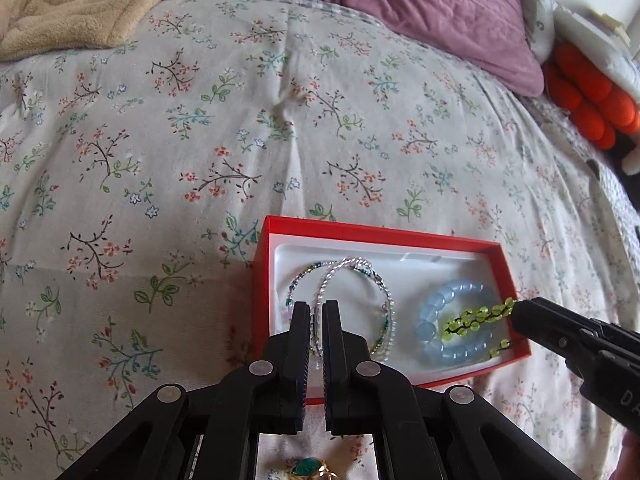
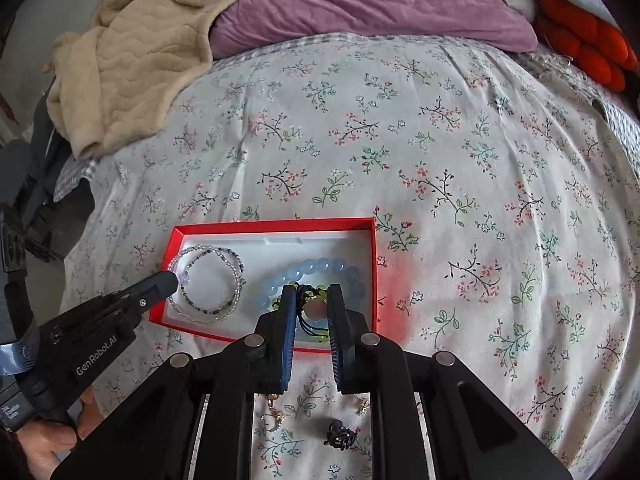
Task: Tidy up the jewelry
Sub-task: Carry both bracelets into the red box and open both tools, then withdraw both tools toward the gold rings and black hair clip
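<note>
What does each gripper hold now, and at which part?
The left gripper pinches the clear bead bracelet at its near edge. The right gripper holds the green bead bracelet by its dark cord.

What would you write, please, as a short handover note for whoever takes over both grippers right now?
Left gripper: nearly shut on the clear beaded bracelet, over the left side of the red box.
Right gripper: at the right side of the box, on the green bead strand, whose dark cords run between its part-open fingers; whether it grips is unclear.
In the box: the clear bracelet on the left; the blue bead bracelet on the right, the green strand across it.
Left: small gold pieces, a dark clip and a green-stone piece lie on the floral bedspread outside the box.
</note>
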A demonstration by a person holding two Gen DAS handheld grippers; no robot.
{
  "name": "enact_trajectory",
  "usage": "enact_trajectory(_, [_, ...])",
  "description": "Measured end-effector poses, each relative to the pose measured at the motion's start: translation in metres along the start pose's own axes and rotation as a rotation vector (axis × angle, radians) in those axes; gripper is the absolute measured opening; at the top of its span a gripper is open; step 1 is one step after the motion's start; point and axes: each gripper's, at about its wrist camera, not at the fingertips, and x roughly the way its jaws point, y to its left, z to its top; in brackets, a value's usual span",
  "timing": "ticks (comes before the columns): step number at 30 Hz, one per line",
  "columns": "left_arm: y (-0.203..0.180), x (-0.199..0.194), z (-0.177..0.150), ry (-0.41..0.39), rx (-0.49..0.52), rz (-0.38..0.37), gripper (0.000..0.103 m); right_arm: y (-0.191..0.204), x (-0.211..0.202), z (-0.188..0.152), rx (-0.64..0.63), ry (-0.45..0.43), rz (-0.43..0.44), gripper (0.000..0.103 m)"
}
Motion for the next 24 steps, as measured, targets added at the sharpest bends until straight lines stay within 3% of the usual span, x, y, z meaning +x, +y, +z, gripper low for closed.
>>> enact_trajectory(2, [-0.001, -0.003, -0.001, 0.0, 0.007, 0.007, 0.02, -0.004, 0.0, 0.001, 0.017, 0.014, 0.021, 0.019])
enact_trajectory(5, [-0.004, -0.007, -0.001, -0.003, 0.022, 0.01, 0.03, -0.005, -0.007, 0.0, 0.017, 0.004, 0.019, 0.032])
enact_trajectory(10, [-0.01, -0.019, -0.007, -0.009, 0.064, 0.019, 0.036, -0.006, -0.017, -0.006, 0.008, 0.008, 0.016, 0.034])
enact_trajectory(13, [-0.013, -0.026, -0.013, -0.011, 0.088, 0.03, 0.045, -0.005, -0.021, -0.01, -0.009, 0.019, 0.012, 0.035])
enact_trajectory(17, [-0.013, -0.033, -0.021, -0.003, 0.113, 0.06, 0.049, -0.006, -0.029, -0.017, -0.03, 0.02, 0.002, 0.049])
enact_trajectory(24, [-0.007, -0.043, -0.035, 0.013, 0.132, 0.088, 0.066, -0.009, -0.04, -0.03, -0.028, 0.03, -0.014, 0.056])
